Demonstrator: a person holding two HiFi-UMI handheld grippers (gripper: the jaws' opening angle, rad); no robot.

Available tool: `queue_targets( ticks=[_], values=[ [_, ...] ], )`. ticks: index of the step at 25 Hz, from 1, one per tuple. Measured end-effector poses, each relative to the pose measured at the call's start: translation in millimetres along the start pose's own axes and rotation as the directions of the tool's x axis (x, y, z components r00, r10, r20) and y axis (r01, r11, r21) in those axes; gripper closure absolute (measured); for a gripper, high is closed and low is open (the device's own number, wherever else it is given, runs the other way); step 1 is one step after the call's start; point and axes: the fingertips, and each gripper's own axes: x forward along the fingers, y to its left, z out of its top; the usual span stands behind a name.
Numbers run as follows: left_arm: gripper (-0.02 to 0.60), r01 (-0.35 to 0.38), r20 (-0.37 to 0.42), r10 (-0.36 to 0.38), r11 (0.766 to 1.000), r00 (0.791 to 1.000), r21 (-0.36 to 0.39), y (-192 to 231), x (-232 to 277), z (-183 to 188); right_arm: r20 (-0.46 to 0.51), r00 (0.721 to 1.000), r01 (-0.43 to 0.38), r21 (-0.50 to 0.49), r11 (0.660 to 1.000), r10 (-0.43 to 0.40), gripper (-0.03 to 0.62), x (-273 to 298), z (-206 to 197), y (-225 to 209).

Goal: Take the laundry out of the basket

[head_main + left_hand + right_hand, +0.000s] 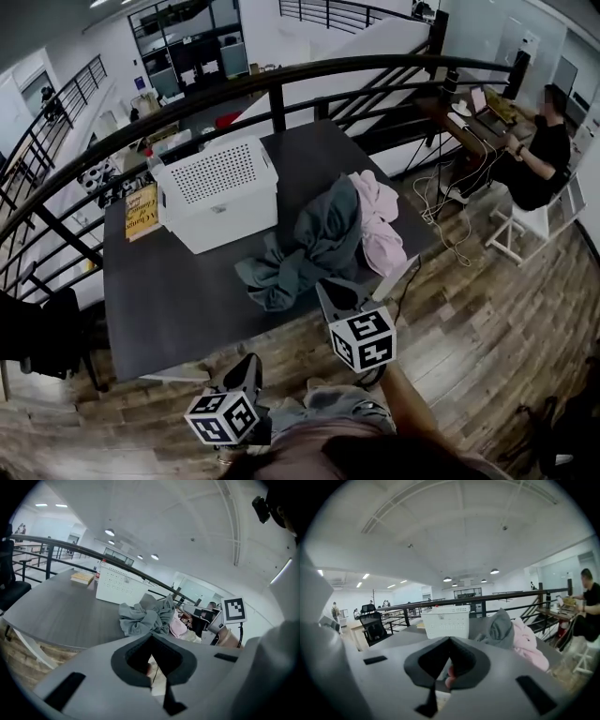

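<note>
The right gripper [436, 686] has its jaws fully together, and nothing is between them. The left gripper [154, 686] looks the same: its tips meet in a thin line and it holds nothing. Both hang at the near edge of the dark table [169, 300] and do not touch any cloth. The right one is nearer to the heap and the left one is further back to the left.

The laundry lies on the table, outside the basket. A grey garment [314, 244] is crumpled in the middle, and a pink garment [380, 225] lies against its right side. The white basket [220, 192] stands just to the far left of them. I cannot see if anything is left inside it.

I judge the cloth to be light, soft and limp, so it will hang down and may drag along a neighbouring piece. It is not fragile or slippery. A raised fold or a bunched ridge on top is the best place to pinch, and the jaws must first open.
</note>
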Motion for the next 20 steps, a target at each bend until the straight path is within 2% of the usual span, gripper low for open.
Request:
queue_targets(
  ticks=[4, 10, 20],
  values=[
    [0.584, 0.022, -0.009, -0.022, 1.000, 1.000, 0.019, 4, -12, -2, 0.019, 0.998, 0.063, 0.065, 0.996, -0.064, 0.577, -26, -4, 4],
    [0.583, 0.084, 0.001, -0.084, 0.996, 0.996, 0.026, 7, -55, 2, 0.050, 0.983, 0.169, 0.090, 0.982, -0.174, 0.577, -72, 5, 35],
    [0.584, 0.163, 0.004, -0.163, 0.986, 0.987, 0.035, 13, -108, -20, 0.047, 0.970, 0.233, 0.086, 0.969, -0.238, 0.579, -128, -7, 101]
  ],
)
